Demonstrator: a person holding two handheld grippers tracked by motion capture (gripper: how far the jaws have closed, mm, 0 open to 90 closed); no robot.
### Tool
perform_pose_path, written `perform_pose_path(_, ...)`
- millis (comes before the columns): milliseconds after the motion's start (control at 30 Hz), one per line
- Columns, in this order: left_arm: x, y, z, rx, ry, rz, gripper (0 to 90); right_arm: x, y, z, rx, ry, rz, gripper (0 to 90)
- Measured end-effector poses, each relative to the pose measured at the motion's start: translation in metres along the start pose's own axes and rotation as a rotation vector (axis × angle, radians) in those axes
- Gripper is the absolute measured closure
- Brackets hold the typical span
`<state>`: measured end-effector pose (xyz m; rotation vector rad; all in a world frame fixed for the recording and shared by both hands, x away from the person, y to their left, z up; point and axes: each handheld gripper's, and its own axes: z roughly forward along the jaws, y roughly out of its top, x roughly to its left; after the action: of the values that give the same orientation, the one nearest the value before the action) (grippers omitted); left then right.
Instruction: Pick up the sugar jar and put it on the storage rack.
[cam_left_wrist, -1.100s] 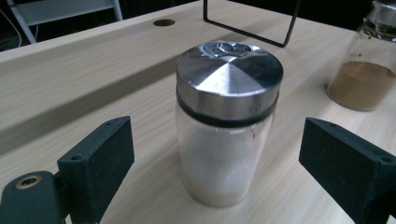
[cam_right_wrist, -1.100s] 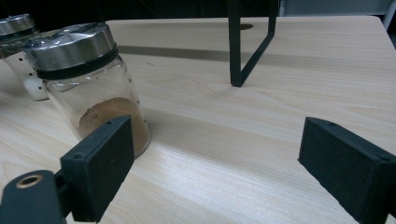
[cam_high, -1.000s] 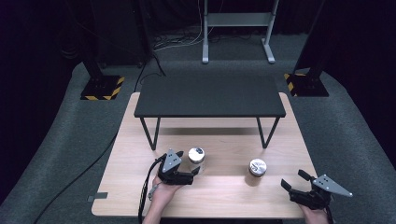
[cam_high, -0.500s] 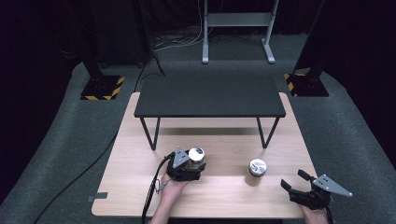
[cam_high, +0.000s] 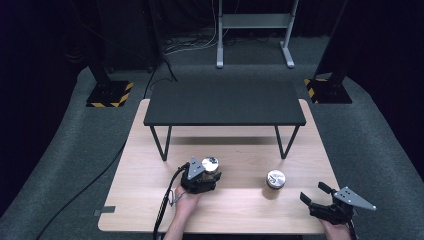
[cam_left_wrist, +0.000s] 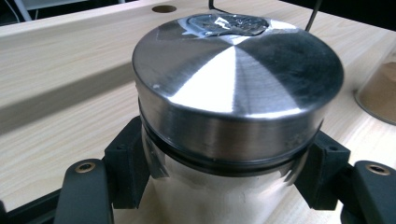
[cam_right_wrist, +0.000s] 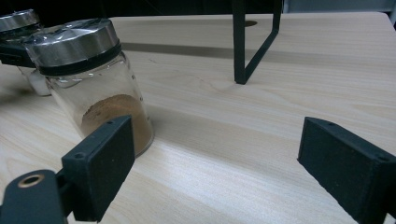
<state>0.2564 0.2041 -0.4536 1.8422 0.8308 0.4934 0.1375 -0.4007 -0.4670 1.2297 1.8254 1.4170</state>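
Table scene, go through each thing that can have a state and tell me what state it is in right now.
Left hand-held gripper: shut on the left jar, pads pressing its glass below the lid.
Left jar: upright, steel lid on, gripped.
Right hand-held gripper: open, nothing between its pads.
Right jar: upright, lid on, brown powder at the bottom, untouched.
Black shelf: standing on the table, top bare.

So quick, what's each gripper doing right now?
Left gripper: closed on the jar with the steel lid.
Right gripper: open, holding nothing.
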Motion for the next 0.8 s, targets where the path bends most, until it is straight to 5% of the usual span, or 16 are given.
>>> perform_pose_path(267,0.004,0.002,-0.015,-0.053,-0.004,-0.024,31.0,0.001,0.0,0.0,0.002,-0.001,-0.002,9.6)
perform_pose_path(567,0.006,0.025,-0.039,-0.088,0.032,-0.004,31.0,0.001,0.0,0.0,0.003,0.0,-0.001,9.6)
perform_pose_path(800,0.006,0.053,-0.053,-0.109,0.037,0.054,31.0,0.001,0.001,0.001,0.01,-0.005,0.002,9.8)
